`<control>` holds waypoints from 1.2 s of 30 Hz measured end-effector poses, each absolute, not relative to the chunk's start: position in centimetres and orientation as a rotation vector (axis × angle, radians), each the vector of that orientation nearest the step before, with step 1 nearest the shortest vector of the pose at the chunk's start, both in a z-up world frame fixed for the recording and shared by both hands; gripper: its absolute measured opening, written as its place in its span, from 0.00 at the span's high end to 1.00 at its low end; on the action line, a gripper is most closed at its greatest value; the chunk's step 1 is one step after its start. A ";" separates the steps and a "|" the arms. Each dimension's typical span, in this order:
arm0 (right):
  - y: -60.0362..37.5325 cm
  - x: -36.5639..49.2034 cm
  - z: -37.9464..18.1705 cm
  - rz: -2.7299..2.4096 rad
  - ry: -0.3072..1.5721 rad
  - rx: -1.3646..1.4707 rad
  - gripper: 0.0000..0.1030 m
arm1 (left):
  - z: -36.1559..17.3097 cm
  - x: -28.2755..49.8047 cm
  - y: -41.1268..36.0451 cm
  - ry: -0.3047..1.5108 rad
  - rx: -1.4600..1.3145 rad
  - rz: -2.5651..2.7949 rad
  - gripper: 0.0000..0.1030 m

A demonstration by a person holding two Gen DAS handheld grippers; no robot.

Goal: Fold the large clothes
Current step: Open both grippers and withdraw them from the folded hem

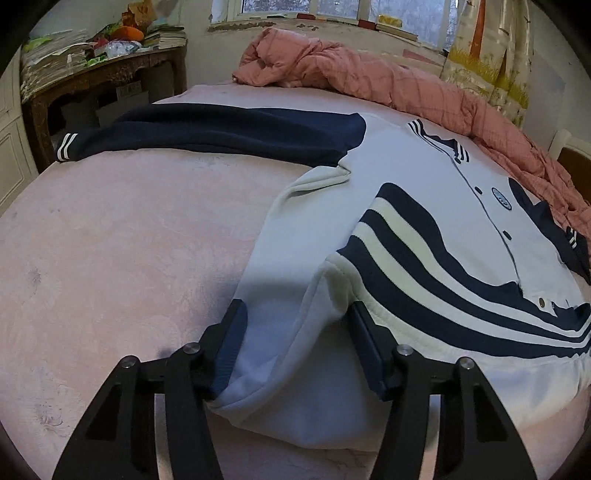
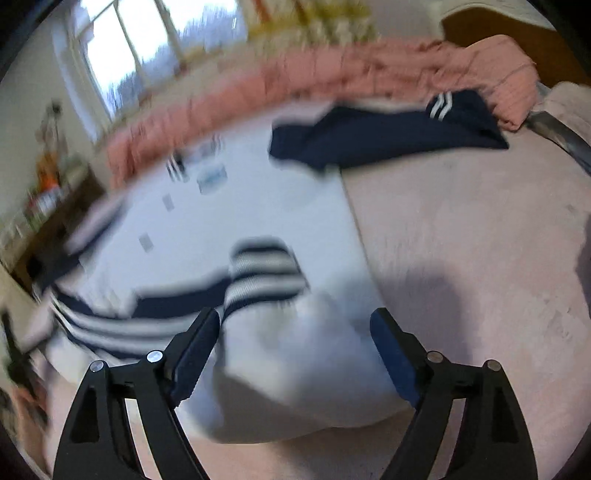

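A white baseball jacket [image 1: 424,177] with navy sleeves lies front-up on the pink bed sheet [image 1: 110,240]. One navy sleeve [image 1: 221,129] stretches out to the left. The navy-and-cream striped hem [image 1: 424,251] is turned up over the body. My left gripper [image 1: 297,332] stands open astride the folded lower left corner, white cloth between its fingers. The right wrist view is blurred. There the jacket [image 2: 258,206] shows its other navy sleeve [image 2: 369,136] at the top. My right gripper [image 2: 295,332] is open wide over the folded lower right corner, by the striped hem [image 2: 266,273].
A rumpled pink quilt [image 1: 369,74] runs along the far side of the bed under the window [image 1: 332,7]. A cluttered wooden side table [image 1: 103,70] stands at the far left. A chair back [image 1: 572,162] shows at the right edge. Bare sheet [image 2: 480,240] lies to the jacket's right.
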State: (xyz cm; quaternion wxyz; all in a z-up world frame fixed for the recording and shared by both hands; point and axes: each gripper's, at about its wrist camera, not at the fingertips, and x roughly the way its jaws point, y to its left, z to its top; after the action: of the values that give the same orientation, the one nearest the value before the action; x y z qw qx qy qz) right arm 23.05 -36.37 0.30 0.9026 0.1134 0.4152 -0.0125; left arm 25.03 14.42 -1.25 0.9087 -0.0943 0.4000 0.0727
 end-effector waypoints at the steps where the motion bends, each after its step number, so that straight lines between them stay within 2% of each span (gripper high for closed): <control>1: -35.8 23.6 0.1 -0.069 0.873 0.190 0.17 | -1.3 25.1 14.4 0.827 -0.190 0.152 0.45; 12: -36.3 24.4 0.1 -0.213 0.828 0.144 0.17 | -1.0 24.9 13.5 0.812 -0.155 0.158 0.45; 18: -33.3 21.1 3.5 -0.257 0.642 -0.018 0.17 | 2.4 22.1 12.2 0.635 -0.123 0.084 0.43; 21: -31.1 18.7 5.4 -0.230 0.538 -0.081 0.14 | 4.5 19.7 11.4 0.533 -0.137 0.022 0.30; 23: -30.0 17.4 6.6 -0.208 0.485 -0.073 0.00 | 5.7 18.0 10.7 0.462 -0.120 0.010 0.17; 24: -29.7 16.9 7.0 -0.197 0.464 -0.064 0.00 | 6.3 17.1 10.4 0.425 -0.103 0.011 0.14; 26: -28.9 15.8 8.0 -0.177 0.413 -0.053 0.00 | 7.3 15.5 9.6 0.345 -0.071 0.018 0.00; 29: -28.1 14.9 8.5 -0.167 0.394 -0.053 0.00 | 8.2 13.7 8.8 0.268 -0.041 0.026 0.00; 36: -26.2 13.3 7.1 -0.199 0.414 -0.135 0.00 | 8.4 12.5 6.5 0.241 0.021 0.001 0.00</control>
State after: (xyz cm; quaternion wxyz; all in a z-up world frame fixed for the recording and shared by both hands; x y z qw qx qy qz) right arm 13.29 -26.16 7.06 0.9715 -0.0666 0.2052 -0.0985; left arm 12.47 6.55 8.38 0.9927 0.0105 0.1203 0.0007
